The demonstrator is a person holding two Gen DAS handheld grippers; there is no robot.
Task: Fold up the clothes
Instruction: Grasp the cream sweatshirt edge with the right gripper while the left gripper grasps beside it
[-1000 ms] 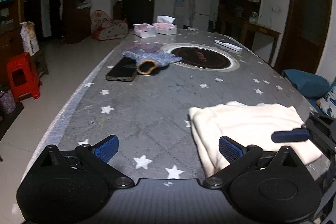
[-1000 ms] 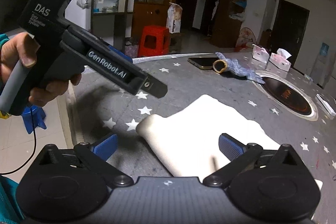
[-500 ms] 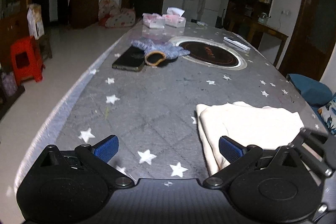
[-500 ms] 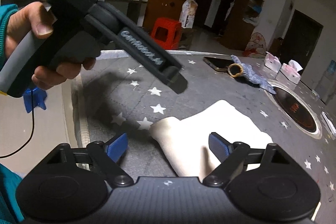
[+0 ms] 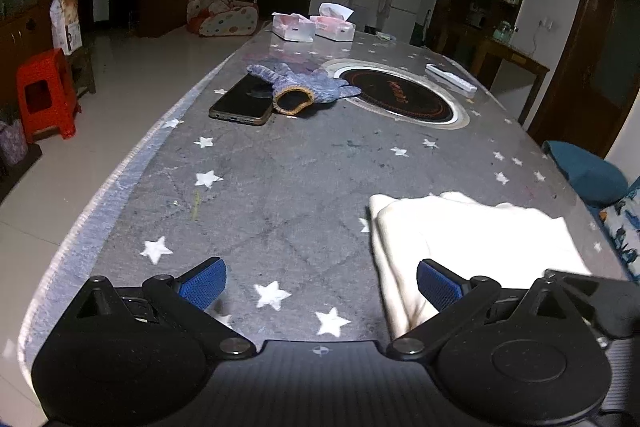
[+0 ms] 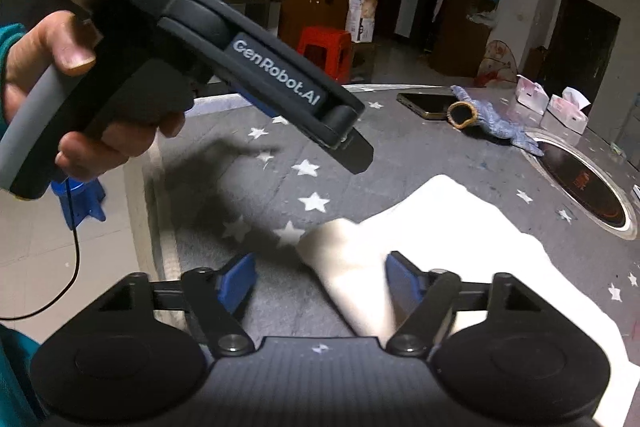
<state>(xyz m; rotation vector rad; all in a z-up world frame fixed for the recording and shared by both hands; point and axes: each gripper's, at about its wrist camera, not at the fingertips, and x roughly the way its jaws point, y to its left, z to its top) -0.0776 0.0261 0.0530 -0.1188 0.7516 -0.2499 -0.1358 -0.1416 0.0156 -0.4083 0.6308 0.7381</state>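
Observation:
A folded cream garment (image 5: 472,231) lies on the grey star-patterned table (image 5: 280,187), to the right of my left gripper (image 5: 322,283). That gripper is open, hovering over bare table with nothing between its fingers. In the right wrist view the garment (image 6: 460,227) spreads to the right, and its near corner sits between the blue pads (image 6: 238,283) of my right gripper (image 6: 320,281). The pads stand part-way in with a gap left on both sides of the cloth. A hand (image 6: 40,67) holds the left gripper (image 6: 352,155) above the table to the left.
At the far end lie a phone (image 5: 240,103), a blue knit glove (image 5: 304,89), two tissue boxes (image 5: 294,27) and a remote (image 5: 450,81). A round cooktop (image 5: 400,95) is set into the table. The table's left edge (image 5: 120,179) drops to the floor, where a red stool (image 5: 44,91) stands.
The right gripper's fingers have drawn closer together around the garment's corner. The left gripper has pulled back and up, away from the garment.

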